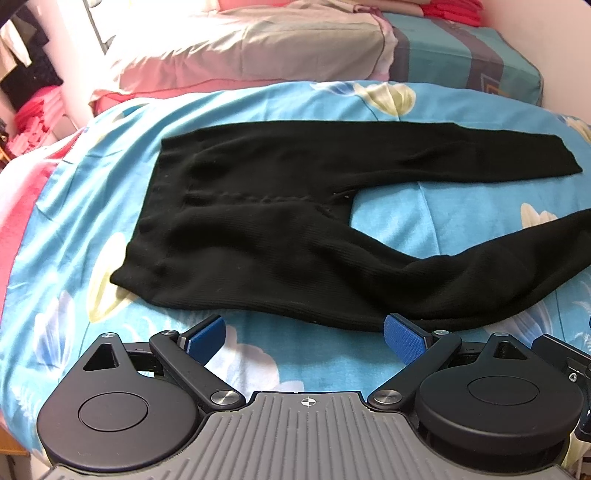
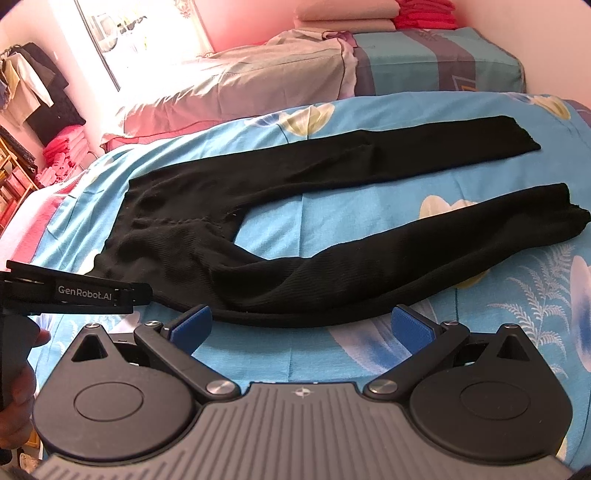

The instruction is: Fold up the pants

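Black ribbed pants (image 1: 280, 229) lie flat on a blue flowered bed cover (image 1: 92, 206), waistband to the left, two legs spread apart to the right. In the right wrist view the same pants (image 2: 258, 258) show both leg ends at the right. My left gripper (image 1: 304, 338) stands open just in front of the near leg's edge, nothing between its blue pads (image 1: 404, 341). My right gripper (image 2: 301, 326) is open too, close to the near leg's lower edge, blue pads (image 2: 412, 326) empty. The left gripper's body (image 2: 74, 291) shows at the left there, held by a hand (image 2: 22, 384).
Behind the cover lie a pink-grey pillow (image 1: 240, 51) and a blue-grey folded quilt (image 1: 461, 51). Red folded cloths (image 2: 424, 14) sit at the far wall. Clothes hang at the left (image 2: 33, 88) beside a shelf (image 2: 14, 177). The bed's left edge drops off by pink fabric (image 1: 18, 206).
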The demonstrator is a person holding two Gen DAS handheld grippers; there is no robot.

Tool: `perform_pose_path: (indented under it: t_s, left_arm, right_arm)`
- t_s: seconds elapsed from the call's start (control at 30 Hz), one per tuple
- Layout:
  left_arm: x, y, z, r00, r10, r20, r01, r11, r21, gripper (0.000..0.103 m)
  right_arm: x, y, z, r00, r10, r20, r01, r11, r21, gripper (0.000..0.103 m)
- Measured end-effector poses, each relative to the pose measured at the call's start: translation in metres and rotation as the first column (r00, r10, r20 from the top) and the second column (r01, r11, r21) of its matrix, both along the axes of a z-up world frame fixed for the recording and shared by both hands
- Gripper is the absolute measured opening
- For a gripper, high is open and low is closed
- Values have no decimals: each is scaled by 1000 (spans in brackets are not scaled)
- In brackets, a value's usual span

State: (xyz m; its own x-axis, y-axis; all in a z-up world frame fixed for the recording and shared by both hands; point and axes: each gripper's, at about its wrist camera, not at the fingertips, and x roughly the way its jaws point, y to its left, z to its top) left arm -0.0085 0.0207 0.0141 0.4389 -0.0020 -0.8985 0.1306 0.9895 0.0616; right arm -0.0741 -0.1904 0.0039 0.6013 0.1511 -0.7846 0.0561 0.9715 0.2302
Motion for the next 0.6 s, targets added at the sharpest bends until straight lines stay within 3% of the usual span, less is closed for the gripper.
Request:
perform_pose_path:
  t_s: [0.6]
  left_arm:
    - [4,-8,-3,1000,-12,-6,12,1000,12,103]
  right_arm:
    - [2,-5,-3,1000,-12,-7,12,1000,25,103]
